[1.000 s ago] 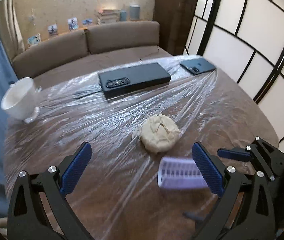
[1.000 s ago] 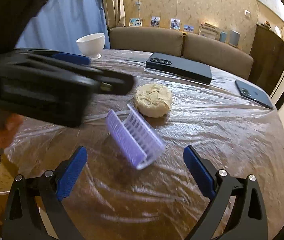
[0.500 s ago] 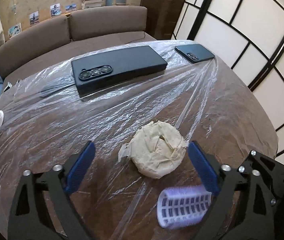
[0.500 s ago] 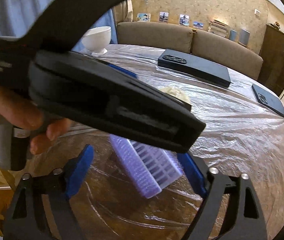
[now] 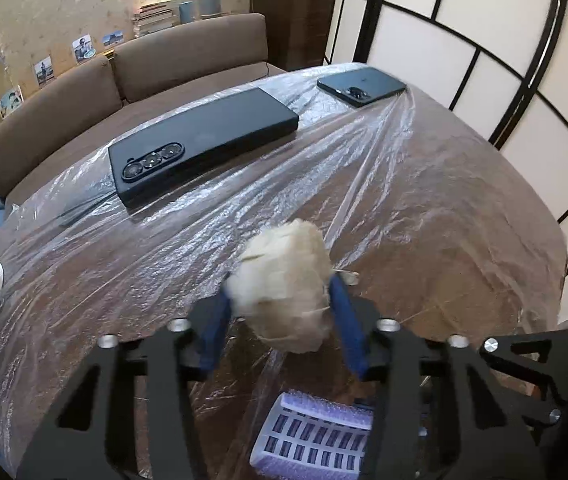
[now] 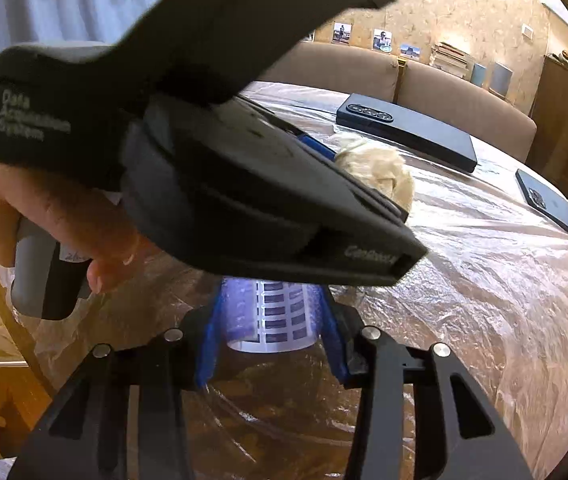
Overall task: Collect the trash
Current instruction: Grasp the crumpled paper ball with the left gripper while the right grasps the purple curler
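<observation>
**Trash gripped on both sides, slips possible**

Trash is held in both tools at the near edge of the table [image 5: 464, 208]. The crumpled paper ball [image 5: 284, 288] is clamped between the blue pads of the left gripper [image 5: 280, 320], whose jaws have just been closing onto it. The lilac ribbed plastic piece [image 6: 270, 316] is clamped in the right gripper [image 6: 270, 344], whose jaws have likewise just been closing; it lies just nearer than the ball, under the left tool's body.

A slip is the main risk: the paper ball is soft and could be squeezed out of the pads as it is lifted. The plastic piece is curved and smooth, so it could be rotated or popped free. The clear plastic film [image 5: 164, 248] spread over the table might be pinched and dragged, and the black case [image 5: 204, 148] and the dark phone [image 5: 364, 86] at the far side could be shifted with it. A collision is also possible, since the tools are crowded together.

Both grippers are pointed steeply down and forward. The left tool's handle is grasped by a hand [image 6: 44, 216] at the near left.
</observation>
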The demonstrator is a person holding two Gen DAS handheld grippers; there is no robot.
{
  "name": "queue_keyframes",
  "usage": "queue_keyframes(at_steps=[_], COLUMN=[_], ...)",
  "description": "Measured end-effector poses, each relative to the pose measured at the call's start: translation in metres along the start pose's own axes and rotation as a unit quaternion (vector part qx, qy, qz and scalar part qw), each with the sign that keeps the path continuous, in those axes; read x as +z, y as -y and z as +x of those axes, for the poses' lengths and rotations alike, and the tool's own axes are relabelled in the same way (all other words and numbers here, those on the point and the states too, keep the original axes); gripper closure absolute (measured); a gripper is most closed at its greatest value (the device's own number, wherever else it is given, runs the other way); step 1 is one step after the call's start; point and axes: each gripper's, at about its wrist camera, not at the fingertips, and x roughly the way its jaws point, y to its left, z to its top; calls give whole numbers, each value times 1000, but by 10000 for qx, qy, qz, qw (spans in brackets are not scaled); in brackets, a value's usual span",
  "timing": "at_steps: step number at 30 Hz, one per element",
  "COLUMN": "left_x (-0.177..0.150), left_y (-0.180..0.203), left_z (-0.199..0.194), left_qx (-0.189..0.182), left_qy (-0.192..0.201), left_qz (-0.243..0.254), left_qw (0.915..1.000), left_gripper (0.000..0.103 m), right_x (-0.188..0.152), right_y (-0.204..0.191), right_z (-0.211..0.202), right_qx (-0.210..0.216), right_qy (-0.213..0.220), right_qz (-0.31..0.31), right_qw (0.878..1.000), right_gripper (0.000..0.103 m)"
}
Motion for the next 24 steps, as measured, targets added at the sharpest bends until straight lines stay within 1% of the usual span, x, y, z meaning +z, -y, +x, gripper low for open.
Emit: queue_keyframes(at_steps=[3,5,8,13,17,19,21,22,24], left_x=[-1,-1,-2,-2,-2,-2,-2,-2,-3], left_y=[1,-2,-4,-5,-8,-8,-9,-10,-11], left_z=[2,0,-3,-7,-13,-14,-16,-16,-17], left_qx=[13,-90,-151,-123,-169,-195,-155,-155,-207], left_qy=[-5,12,117,181,256,281,303,314,325], left_qz=[-8,-105,-172,-221,-299,-301,-341,-353,-381], left_qw=[10000,9999,9997,9995,9991,9990,9988,9988,9985], left_gripper=[64,64,64,63,64,69,70,76,79], right_x=[-3,-5,-7,-8,-8,-7,-8,-8,-8], right_y=[-1,2,5,2,3,8,10,11,15], right_z=[-3,-5,-5,-6,-7,-3,-4,-5,-7], right_qx=[15,24,31,33,44,57,87,107,120], right_qy=[12,26,26,34,56,69,73,85,105], right_qz=[54,101,156,190,196,212,250,279,317], right_qw=[10000,9999,9999,9998,9998,9997,9996,9995,9994], right_gripper=[61,61,61,61,61,61,61,62,62])
